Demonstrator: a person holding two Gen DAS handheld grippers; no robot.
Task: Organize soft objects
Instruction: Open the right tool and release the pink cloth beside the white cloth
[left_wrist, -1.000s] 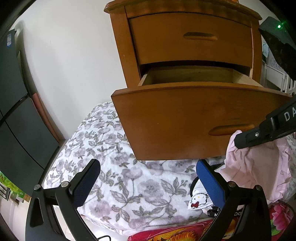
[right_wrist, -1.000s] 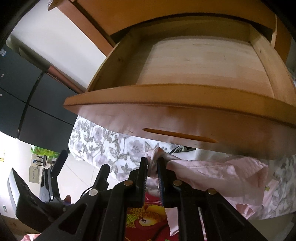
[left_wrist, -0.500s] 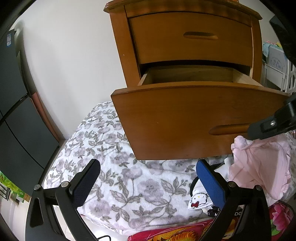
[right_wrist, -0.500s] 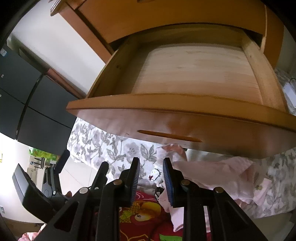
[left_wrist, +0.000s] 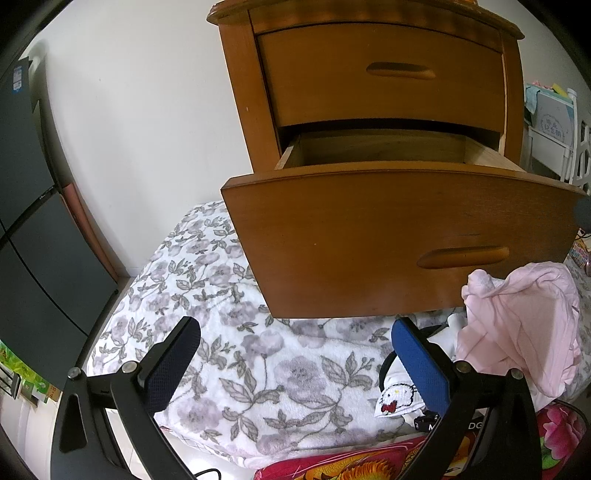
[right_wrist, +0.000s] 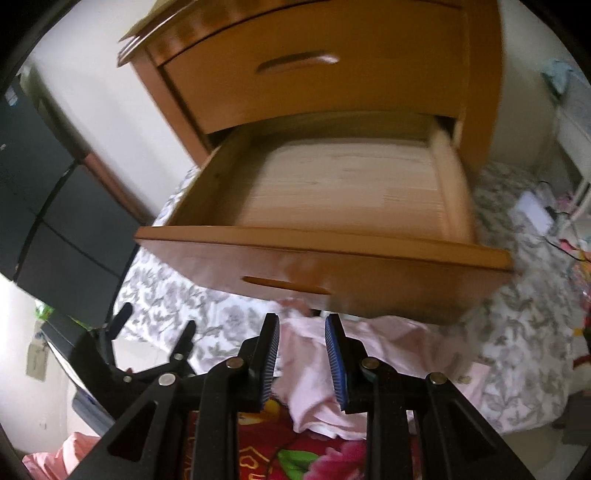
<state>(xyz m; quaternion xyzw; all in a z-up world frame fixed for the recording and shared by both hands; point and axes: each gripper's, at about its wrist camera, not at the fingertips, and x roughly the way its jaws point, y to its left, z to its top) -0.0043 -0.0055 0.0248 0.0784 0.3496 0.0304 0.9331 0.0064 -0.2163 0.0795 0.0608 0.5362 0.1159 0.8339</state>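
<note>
— What is the pink thing?
— It is a soft pink cloth (left_wrist: 517, 332), all crumpled and floppy. It lies on the flowery blanket (left_wrist: 221, 332), just under the front of the open drawer (right_wrist: 351, 192).
— Is anyone holding it?
— No. The right gripper (right_wrist: 301, 363) is above it. Its jaws have just been opening, and now there is a gap between the blue ribbed pads (right_wrist: 334, 363). The cloth shows in the gap but lies below, loose.
— And the other one?
— The left gripper (left_wrist: 291, 365) is wide open with nothing in it. It hangs over the blanket.
— What is the drawer like?
— Smooth brown wood, with a curved front and a long scooped handle (left_wrist: 461, 256). Inside it is pale bare wood. It belongs to a small wooden cabinet (left_wrist: 369, 74) that stands by a white wall (left_wrist: 147, 110).
— What else is there?
— A little white cloth with a cartoon cat face (left_wrist: 397, 397) sits beside the pink one. A bright red fabric with flowers (right_wrist: 295, 450) lies at the near edge. The right view is blurry, so I cannot tell its pattern well. A dark tall cupboard (left_wrist: 33, 221) is on the left.
</note>
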